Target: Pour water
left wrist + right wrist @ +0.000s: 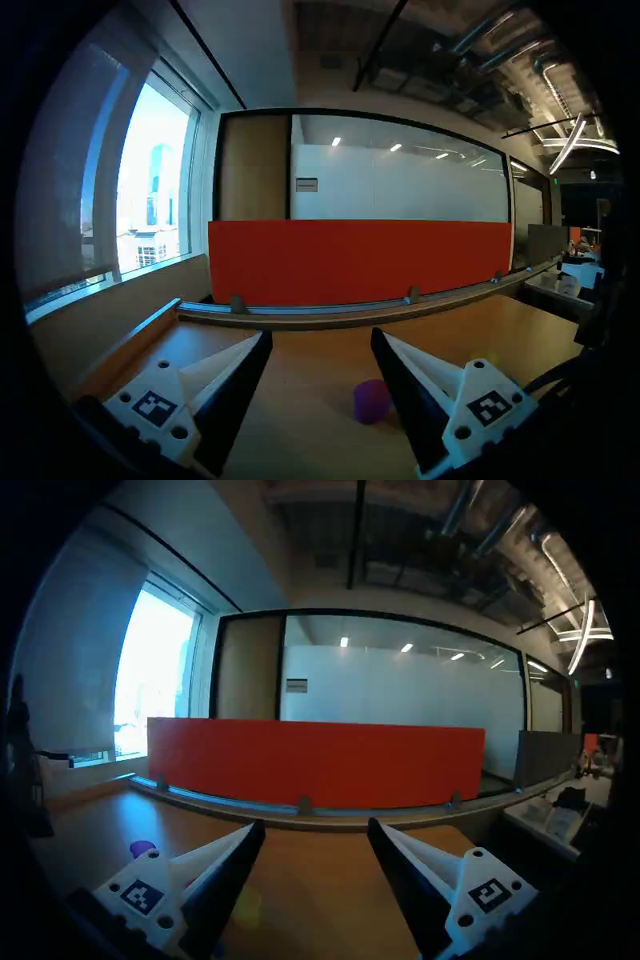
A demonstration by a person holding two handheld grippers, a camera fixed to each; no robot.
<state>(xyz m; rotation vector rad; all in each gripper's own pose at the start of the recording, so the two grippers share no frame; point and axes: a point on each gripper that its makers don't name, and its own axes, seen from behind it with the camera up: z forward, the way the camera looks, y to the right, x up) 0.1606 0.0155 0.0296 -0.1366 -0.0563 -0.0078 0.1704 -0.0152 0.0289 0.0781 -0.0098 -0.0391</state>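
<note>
Purple cup stands upright at lower centre, dead ahead of the left gripper, farther from the right gripper, both jaws apart.

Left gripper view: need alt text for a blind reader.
The open left claw points over a wooden desk, a purple cup showing between its fingers near the right one. Behind stand an orange divider and a bright window.

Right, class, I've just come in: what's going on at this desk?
A person holds two grippers over a wooden desk. The left gripper is open and empty, pointed toward a purple cup standing on the desk ahead of it. The right gripper is open and empty too, facing an orange divider. Nothing is gripped, so no pouring has begun.
</note>
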